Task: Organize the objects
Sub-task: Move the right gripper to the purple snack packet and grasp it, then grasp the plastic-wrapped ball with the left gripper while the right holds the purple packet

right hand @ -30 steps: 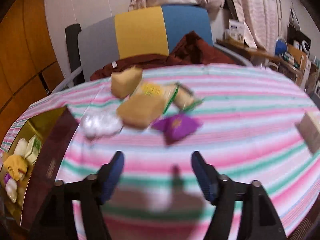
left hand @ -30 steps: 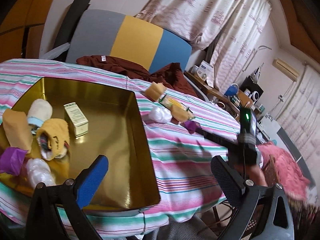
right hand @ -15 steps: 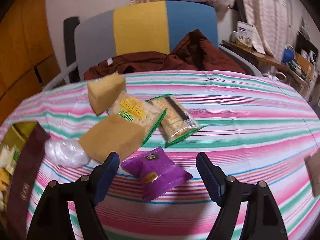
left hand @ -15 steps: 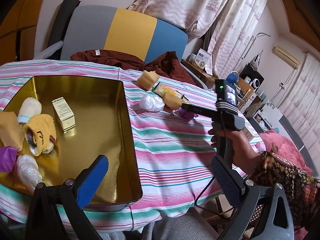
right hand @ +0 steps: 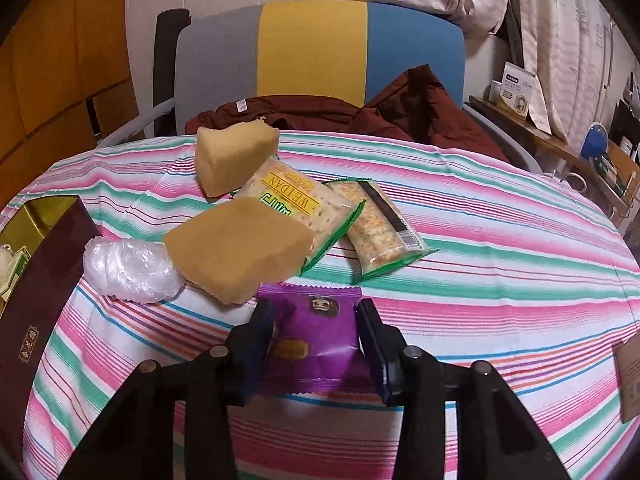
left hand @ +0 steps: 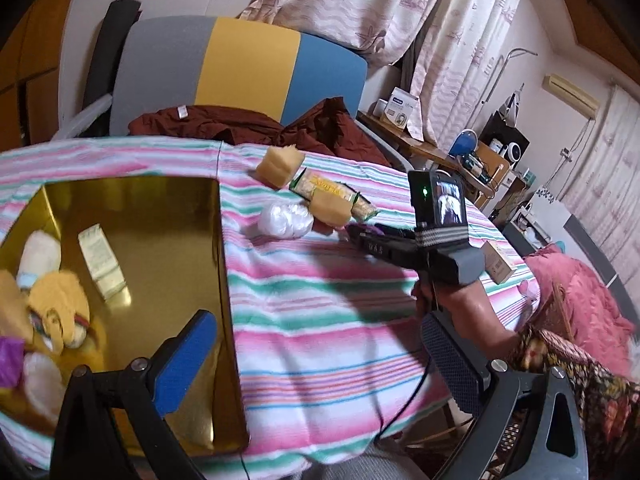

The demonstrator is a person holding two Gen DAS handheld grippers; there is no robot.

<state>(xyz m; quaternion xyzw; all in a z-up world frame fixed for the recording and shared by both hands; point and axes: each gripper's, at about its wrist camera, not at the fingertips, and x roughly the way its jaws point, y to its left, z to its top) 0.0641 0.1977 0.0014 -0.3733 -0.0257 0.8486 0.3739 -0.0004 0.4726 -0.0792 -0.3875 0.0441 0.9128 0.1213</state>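
Observation:
My right gripper point(right hand: 316, 320) has its blue fingers closed on both sides of a purple snack packet point(right hand: 316, 320) lying on the striped tablecloth point(right hand: 500, 248). Beyond it lie two yellow sponges point(right hand: 236, 248), two cracker packs point(right hand: 296, 200) and a clear plastic wad point(right hand: 128, 268). My left gripper point(left hand: 316, 356) is open and empty, hovering over the near right part of the gold tin point(left hand: 172, 216), which holds a small box point(left hand: 100, 256), socks and wads. The left wrist view shows the right gripper point(left hand: 360, 236) at the packet.
A dark red tin lid point(right hand: 36, 304) stands at the tin's side. A small cardboard box point(left hand: 496, 260) lies near the table's right edge. A chair point(right hand: 320, 52) with a dark red garment point(right hand: 360, 116) stands behind the table.
My right gripper moved forward to the purple packet and its fingers narrowed onto its sides. The left gripper stayed open over the tin, shifting slightly.

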